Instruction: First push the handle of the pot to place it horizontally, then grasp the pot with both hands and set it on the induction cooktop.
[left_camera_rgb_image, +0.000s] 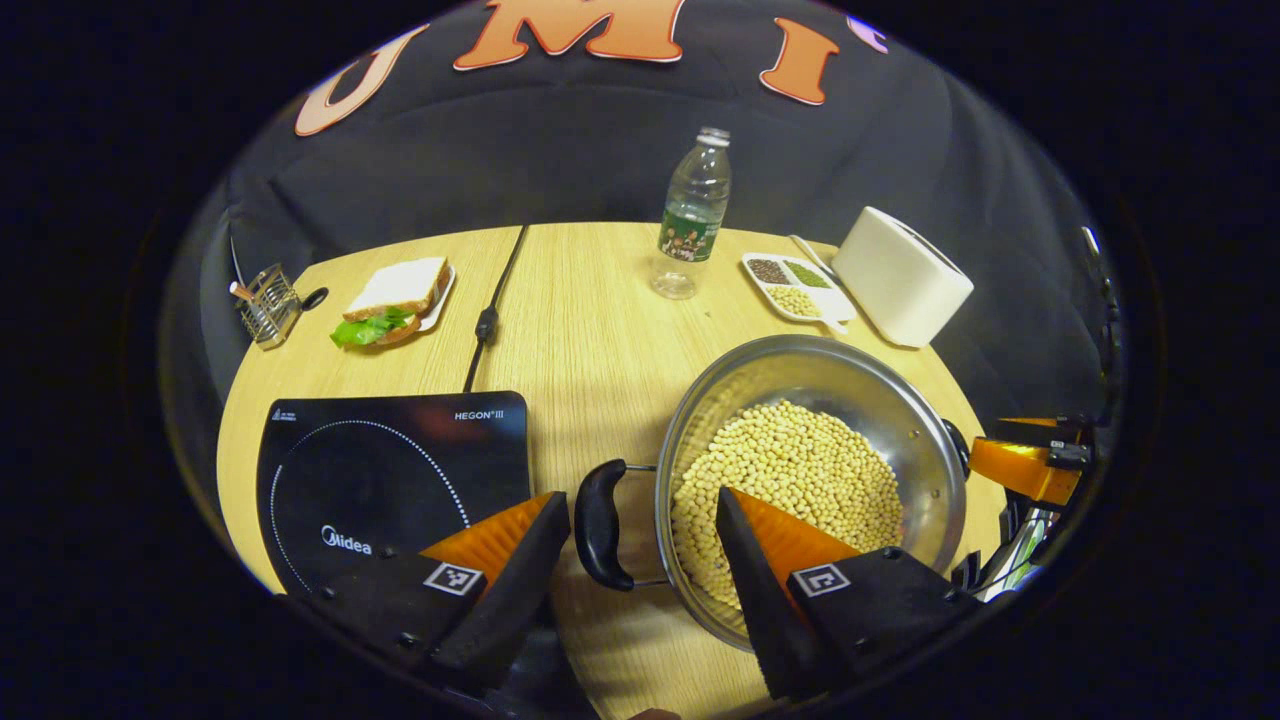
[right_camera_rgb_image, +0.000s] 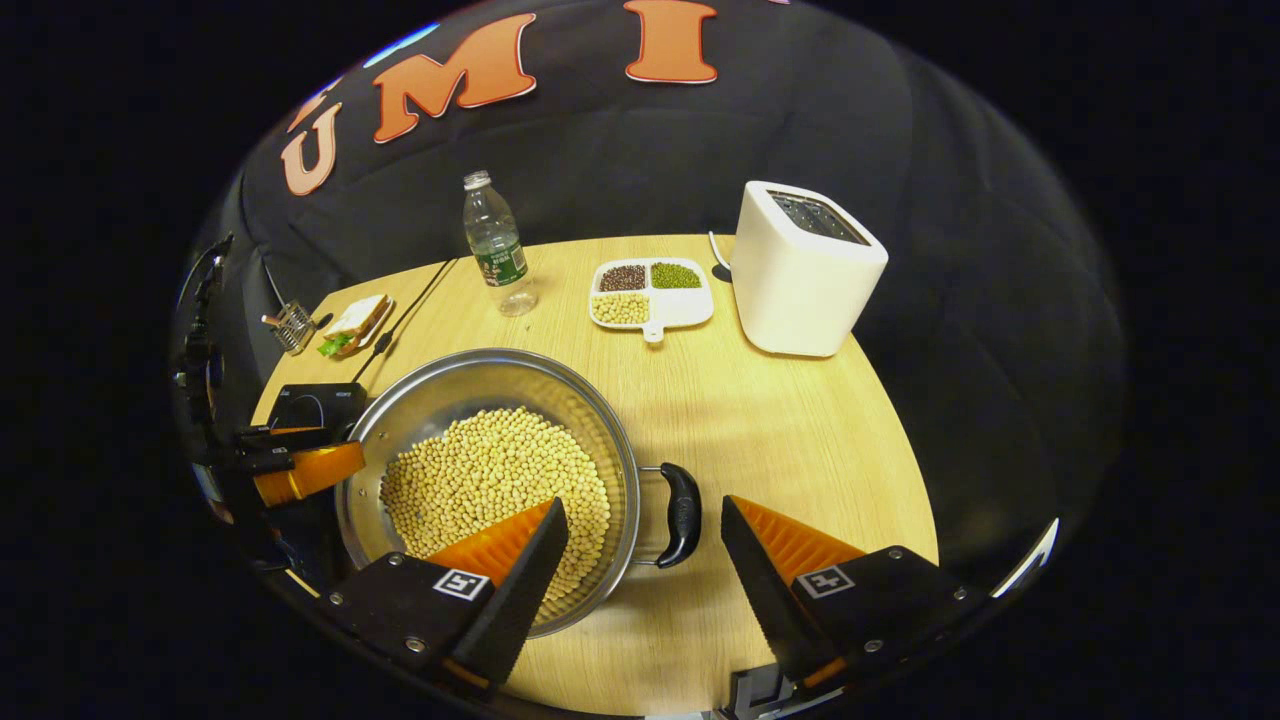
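A steel pot (left_camera_rgb_image: 850, 380) full of soybeans sits on the wooden table, right of the black induction cooktop (left_camera_rgb_image: 390, 480). My left gripper (left_camera_rgb_image: 640, 500) is open, its fingers straddling the pot's black left handle (left_camera_rgb_image: 598, 525) without pressing on it. In the right gripper view, my right gripper (right_camera_rgb_image: 641, 503) is open too, with the pot's right handle (right_camera_rgb_image: 682, 515) between its fingers. One finger of each gripper hangs over the beans. The pot (right_camera_rgb_image: 450, 395) lies between both grippers; the other gripper (right_camera_rgb_image: 300, 470) appears at its far side, and the cooktop (right_camera_rgb_image: 320, 405) behind that.
A water bottle (left_camera_rgb_image: 695, 210), a divided dish of beans (left_camera_rgb_image: 795, 285) and a white toaster (left_camera_rgb_image: 900, 275) stand at the back. A sandwich on a plate (left_camera_rgb_image: 395, 300) and a wire rack (left_camera_rgb_image: 268, 305) sit back left. The cooktop's cord (left_camera_rgb_image: 487, 320) runs backward.
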